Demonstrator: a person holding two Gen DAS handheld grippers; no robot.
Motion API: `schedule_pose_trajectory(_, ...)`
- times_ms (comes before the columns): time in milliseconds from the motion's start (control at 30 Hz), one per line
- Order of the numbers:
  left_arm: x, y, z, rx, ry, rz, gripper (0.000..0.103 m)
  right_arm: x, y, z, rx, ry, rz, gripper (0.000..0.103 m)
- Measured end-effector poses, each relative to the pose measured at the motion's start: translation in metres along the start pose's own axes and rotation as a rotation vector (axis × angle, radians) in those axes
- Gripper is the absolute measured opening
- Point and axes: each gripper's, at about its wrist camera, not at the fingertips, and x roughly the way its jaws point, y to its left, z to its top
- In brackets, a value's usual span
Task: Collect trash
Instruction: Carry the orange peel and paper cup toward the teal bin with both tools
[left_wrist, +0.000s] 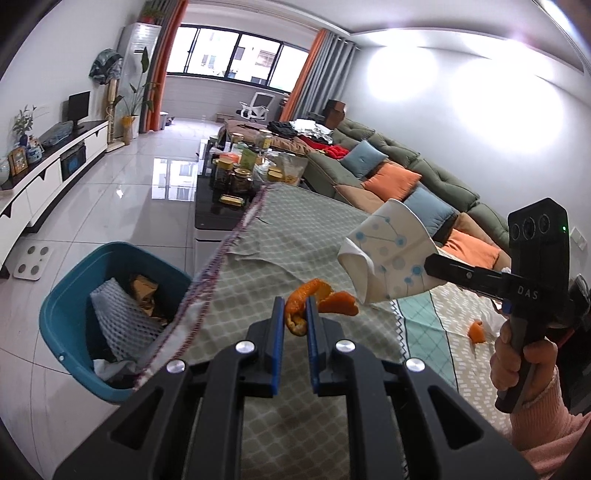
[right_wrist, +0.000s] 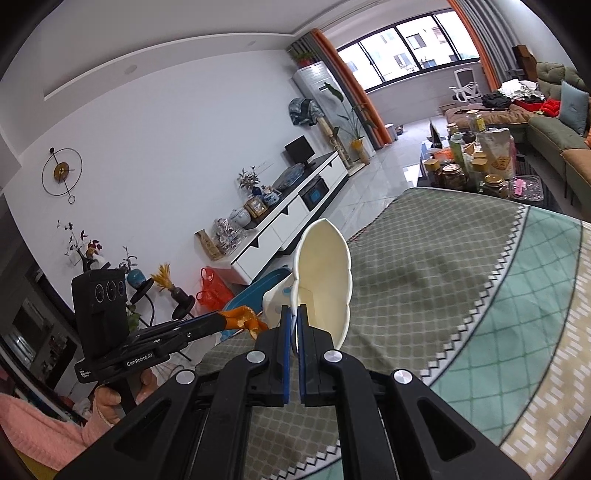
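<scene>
My left gripper (left_wrist: 295, 306) is shut on a curled orange peel (left_wrist: 317, 299), held above the patterned tablecloth (left_wrist: 295, 251). In the right wrist view the same peel (right_wrist: 242, 318) sticks out of the left gripper (right_wrist: 225, 321) at the left. My right gripper (right_wrist: 294, 314) is shut on the rim of a crushed white paper cup (right_wrist: 325, 280) with blue dots. That cup (left_wrist: 388, 254) hangs in the right gripper (left_wrist: 430, 269) to the right of the peel. A teal trash bin (left_wrist: 70, 295) with paper and foam netting inside stands on the floor, left of the table.
A small orange peel scrap (left_wrist: 475, 330) lies on the cloth near a hand in a pink sleeve (left_wrist: 546, 417). Jars and boxes (left_wrist: 243, 166) crowd the dark coffee table beyond. A green sofa (left_wrist: 424, 177) runs along the right, a white TV cabinet (left_wrist: 48, 170) along the left.
</scene>
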Motion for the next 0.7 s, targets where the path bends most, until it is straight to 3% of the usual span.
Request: schedule_pose_trajectory(700, -0.026, 0.057, 0.007, -0.097, -0.052, 0.104, 0.013, 0.051, 0.024, 0.013, -0.041, 0.066, 0.057, 0.004)
